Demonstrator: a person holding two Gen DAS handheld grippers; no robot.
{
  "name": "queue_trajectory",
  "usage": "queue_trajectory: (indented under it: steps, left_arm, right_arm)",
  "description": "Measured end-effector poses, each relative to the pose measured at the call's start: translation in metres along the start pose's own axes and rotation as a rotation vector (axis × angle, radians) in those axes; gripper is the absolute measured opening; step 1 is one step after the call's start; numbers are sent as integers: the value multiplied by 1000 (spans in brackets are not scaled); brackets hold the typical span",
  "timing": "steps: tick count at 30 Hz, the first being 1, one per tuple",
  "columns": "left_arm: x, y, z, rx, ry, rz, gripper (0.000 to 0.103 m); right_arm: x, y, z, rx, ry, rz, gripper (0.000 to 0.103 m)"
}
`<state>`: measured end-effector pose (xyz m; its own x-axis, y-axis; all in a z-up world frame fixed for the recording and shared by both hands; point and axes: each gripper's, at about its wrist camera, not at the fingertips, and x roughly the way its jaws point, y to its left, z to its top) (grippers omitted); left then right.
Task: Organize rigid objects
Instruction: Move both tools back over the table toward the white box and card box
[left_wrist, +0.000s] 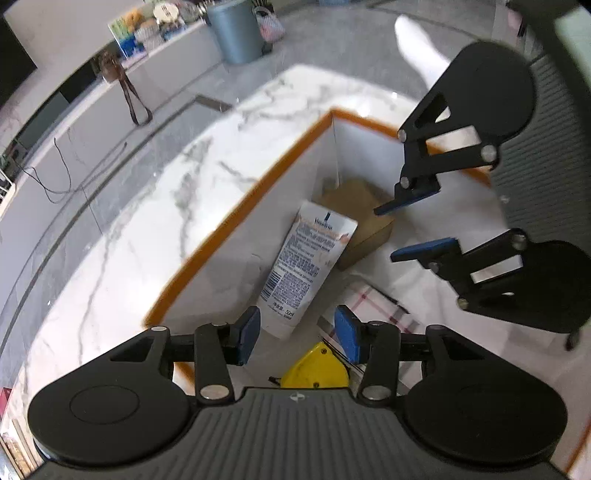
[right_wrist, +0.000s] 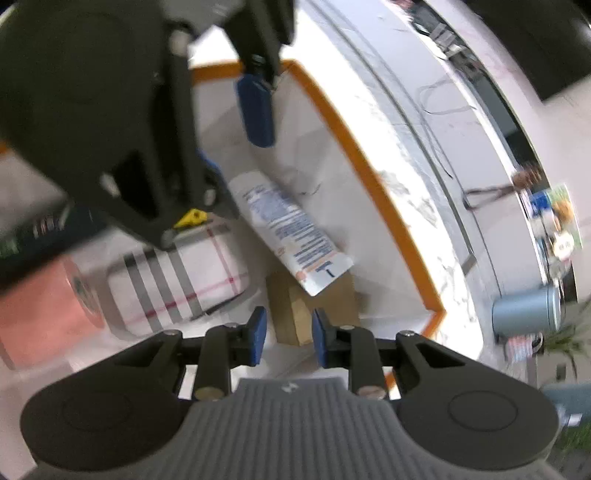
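Both grippers, left (left_wrist: 297, 334) and right (right_wrist: 284, 334), hover open and empty over an orange-rimmed box (left_wrist: 258, 177) already holding a lotion tube (left_wrist: 306, 262) and cardboard carton (left_wrist: 365, 218), with little seemingly left

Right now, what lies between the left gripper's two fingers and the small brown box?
In the left wrist view, the white tube lies between the left gripper and the brown box; its far end rests on the box.

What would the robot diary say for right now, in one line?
left hand-held gripper: open, empty | right hand-held gripper: open, empty | tube: in orange-rimmed box, leaning on cardboard box
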<state>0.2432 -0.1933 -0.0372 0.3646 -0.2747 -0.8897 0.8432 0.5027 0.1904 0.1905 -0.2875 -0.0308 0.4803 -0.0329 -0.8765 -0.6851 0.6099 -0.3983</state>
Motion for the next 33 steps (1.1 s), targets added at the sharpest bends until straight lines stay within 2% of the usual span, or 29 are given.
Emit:
queue_trajectory:
  steps: [6,10,14,17,22,28,31,33]
  left_arm:
    - [-47,16,-21,-44,-43,43,50]
    - [-75,33,-45,-97,-45,87,48]
    - [-98,47,-74,-188,-16,122,48]
    - [-109,59,-97,-265,-14,112,48]
    - [-113,80,-131,-386,14,95,48]
    - [-110,94,-169,-421,58,104,48]
    - [-99,106,-183,-483,69,78,48]
    - [-92,114,-191,-509,69,69,48]
  right_arm:
    - [-42,-1,16,166,-62,21,25]
    - [-74,9,39,227,-128,80,25]
    - [-90,30,70,238,-149,128,26]
    - [-94,49,97,206,-164,162,26]
    - [-83,88,128,180,-123,172,27]
    - [-46,110,161,150,-63,169,28]
    - [-30,117,171,160,-11,135,45]
    - [-15,118,177,169,17,125,46]
